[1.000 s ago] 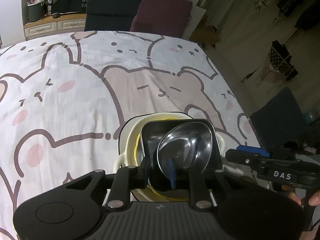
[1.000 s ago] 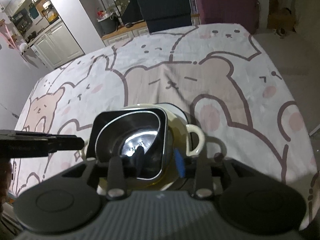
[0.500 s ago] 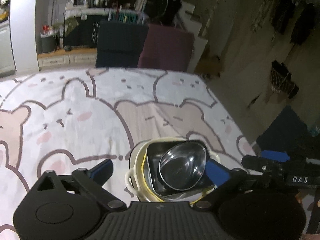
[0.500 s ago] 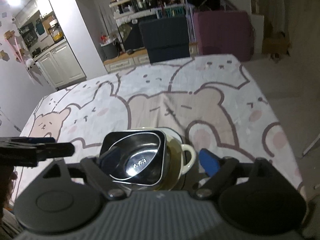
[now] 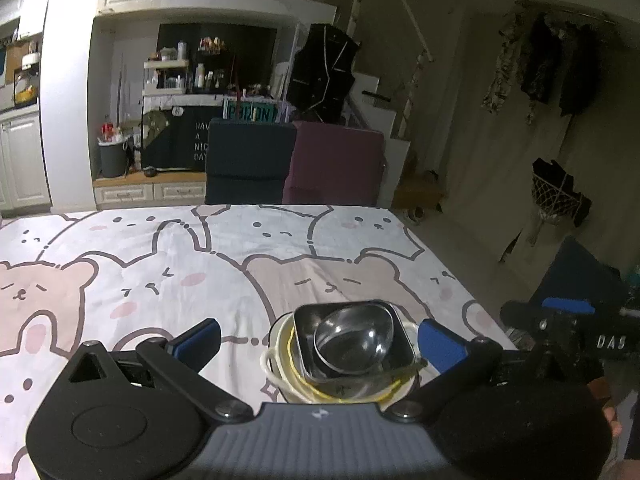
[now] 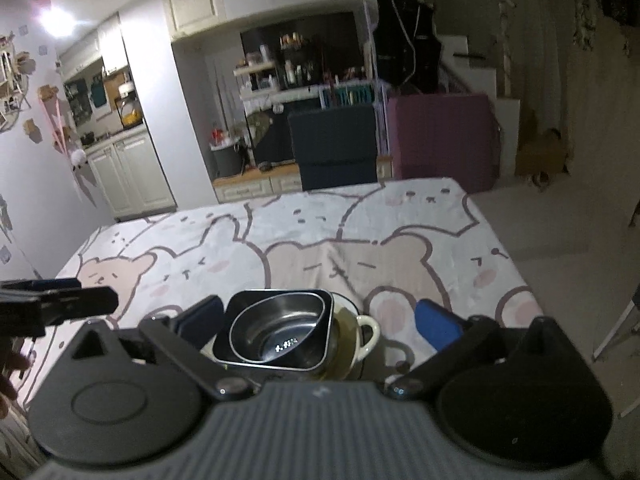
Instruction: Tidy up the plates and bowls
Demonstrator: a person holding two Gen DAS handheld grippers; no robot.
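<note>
Dim room, bench draped in a white cloth with pink-and-brown cartoon bears (image 5: 168,264). Near its front edge sits one nested stack: a cream enamel bowl with loop handles (image 5: 276,364) at the bottom, a clear glass dish with a yellow rim line (image 5: 352,394) inside it, then a square dark metal tray (image 5: 404,354), and on top a round shiny steel bowl (image 5: 352,340), tilted a little. From the right wrist view the same stack shows the steel bowl (image 6: 276,336) lying in the tray (image 6: 326,344), a cream handle (image 6: 370,336) sticking out to the right. Left hand-held gripper (image 5: 316,336) — jaws spread wide, blue pads on either side of the stack, nothing between them touched. Right hand-held gripper (image 6: 320,320) likewise spread wide, pads clear of the dishes, stack lying between and beyond them. Each tool shows at the edge of the other's view. Past the far edge of the bench: a dark blue chair back (image 5: 248,160) beside a purple chair back (image 5: 336,160).
</note>
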